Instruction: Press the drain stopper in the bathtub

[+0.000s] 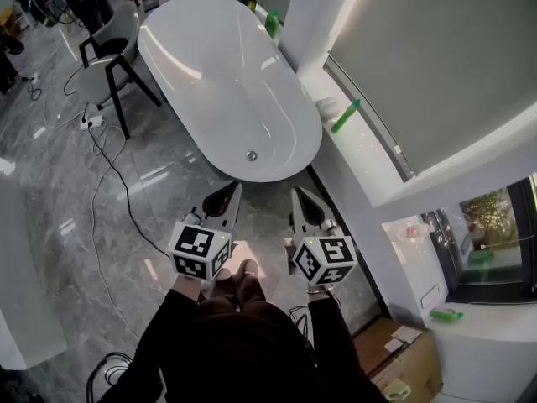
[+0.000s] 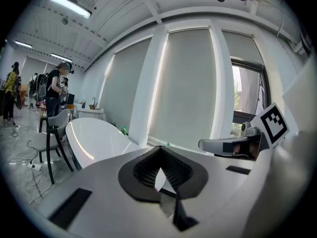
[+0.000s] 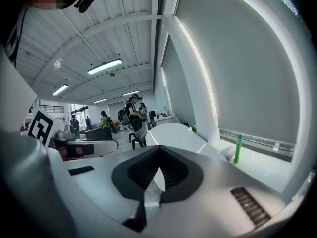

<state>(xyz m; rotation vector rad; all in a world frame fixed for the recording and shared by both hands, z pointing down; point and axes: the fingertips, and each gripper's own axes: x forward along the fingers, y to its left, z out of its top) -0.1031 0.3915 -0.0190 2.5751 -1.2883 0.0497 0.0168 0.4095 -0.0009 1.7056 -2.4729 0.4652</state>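
Note:
The white oval bathtub (image 1: 220, 36) stands on the grey floor ahead of me, with the small round metal drain stopper (image 1: 251, 155) at its near end. Both grippers hover over the floor just short of the tub's near rim, pointing at it. My left gripper (image 1: 230, 191) has its jaws together with nothing between them; my right gripper (image 1: 300, 195) is the same. The tub (image 2: 94, 138) shows beyond the left gripper (image 2: 159, 180) in the left gripper view. Past the right gripper (image 3: 157, 175), the tub (image 3: 173, 133) shows again; the stopper is hidden in both gripper views.
A grey chair (image 1: 107, 64) stands left of the tub, with cables (image 1: 105, 193) trailing over the floor. A window ledge (image 1: 369, 154) on the right carries green bottles (image 1: 345, 117). A cardboard box (image 1: 401, 362) lies near my right. People stand far back (image 3: 132, 112).

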